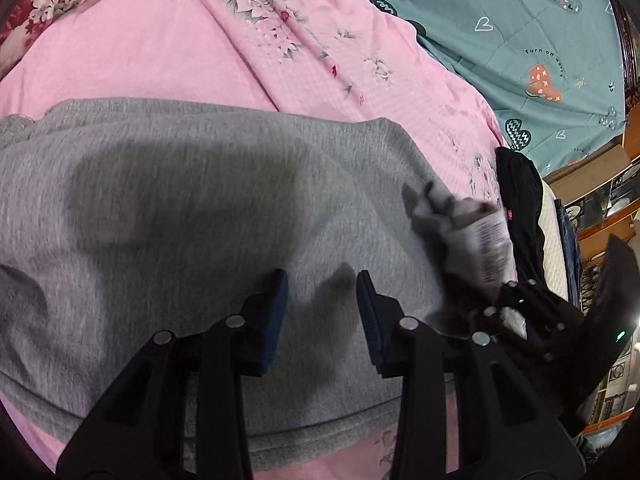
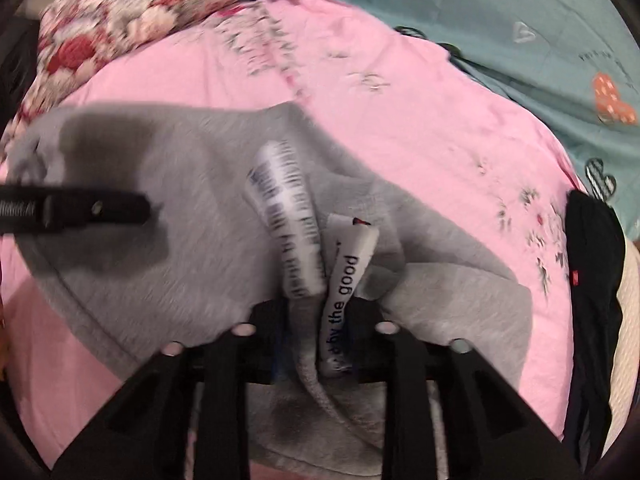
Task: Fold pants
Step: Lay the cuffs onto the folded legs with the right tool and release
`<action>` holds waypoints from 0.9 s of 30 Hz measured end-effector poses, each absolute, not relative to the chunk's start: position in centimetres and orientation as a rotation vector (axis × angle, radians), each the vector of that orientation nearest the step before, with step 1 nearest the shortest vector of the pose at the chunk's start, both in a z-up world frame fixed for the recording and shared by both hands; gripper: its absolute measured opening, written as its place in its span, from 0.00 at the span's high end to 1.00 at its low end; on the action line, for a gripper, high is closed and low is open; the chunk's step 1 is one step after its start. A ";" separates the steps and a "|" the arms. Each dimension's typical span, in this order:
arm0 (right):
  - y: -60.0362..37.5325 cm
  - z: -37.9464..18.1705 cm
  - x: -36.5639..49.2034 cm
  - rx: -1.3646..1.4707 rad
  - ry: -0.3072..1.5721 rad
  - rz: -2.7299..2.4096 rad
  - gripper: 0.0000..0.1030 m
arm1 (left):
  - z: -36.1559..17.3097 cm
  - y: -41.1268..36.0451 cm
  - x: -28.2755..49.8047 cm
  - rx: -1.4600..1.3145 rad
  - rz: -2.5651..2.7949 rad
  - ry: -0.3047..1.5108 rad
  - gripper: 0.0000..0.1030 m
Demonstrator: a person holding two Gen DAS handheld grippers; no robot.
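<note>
— How's my left claw [image 1: 322, 300]?

— Jaws parted, nothing between them, hovering low over the grey pants [image 1: 180, 208].

— And my right claw [image 2: 320, 344]?

— Closed on a bunch of the pants' fabric and labels near the bed's right edge, just right of my left.

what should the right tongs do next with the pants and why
Probably carry the gripped edge across toward the left tongs. The right tongs are shut on a bunched edge of the grey pants with its labels, while the rest lies flat on the pink sheet.
</note>
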State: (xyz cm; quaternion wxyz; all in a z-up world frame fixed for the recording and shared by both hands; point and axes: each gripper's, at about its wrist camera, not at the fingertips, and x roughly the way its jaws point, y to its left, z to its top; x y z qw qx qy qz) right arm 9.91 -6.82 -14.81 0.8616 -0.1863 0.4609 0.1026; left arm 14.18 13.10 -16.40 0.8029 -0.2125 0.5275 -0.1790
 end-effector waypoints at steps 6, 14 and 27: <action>-6.9 -8.8 7.3 -0.285 0.985 0.439 0.45 | -16.3 13.0 14.1 -0.450 -0.382 1.126 0.65; -9.3 -10.2 13.4 -0.087 1.053 0.389 0.88 | -16.4 13.1 14.0 -0.460 -0.381 1.125 0.65; -14.8 -7.5 7.8 0.070 0.953 0.380 0.52 | -16.4 12.7 14.1 -0.416 -0.372 1.117 0.64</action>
